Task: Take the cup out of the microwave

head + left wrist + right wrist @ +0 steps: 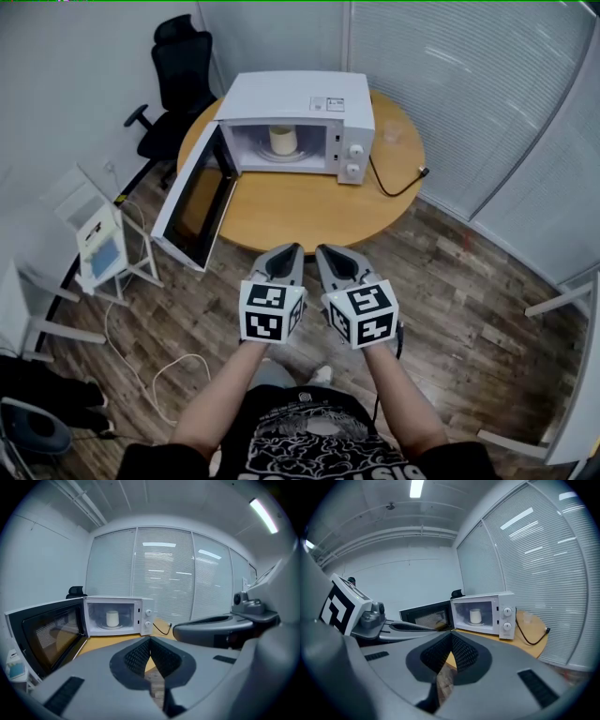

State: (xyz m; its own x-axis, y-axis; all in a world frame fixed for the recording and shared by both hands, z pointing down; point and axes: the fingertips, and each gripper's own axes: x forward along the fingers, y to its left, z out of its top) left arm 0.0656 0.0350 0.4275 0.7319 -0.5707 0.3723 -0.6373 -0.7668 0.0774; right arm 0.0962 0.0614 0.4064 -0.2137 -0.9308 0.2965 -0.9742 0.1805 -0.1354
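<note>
Nearest, the left gripper (289, 251) and right gripper (326, 251) are held side by side at the near edge of the round wooden table (309, 211). Both pairs of jaws are closed tip to tip, with nothing gripped. Farther on, the microwave (300, 98) is noted on the table, its door (192, 202) swung wide open. The white cup (283, 140) is seen upright inside.

White cup (282, 140) upright in microwave (291, 94) ctr (door (197, 202) open, swung left).
</note>
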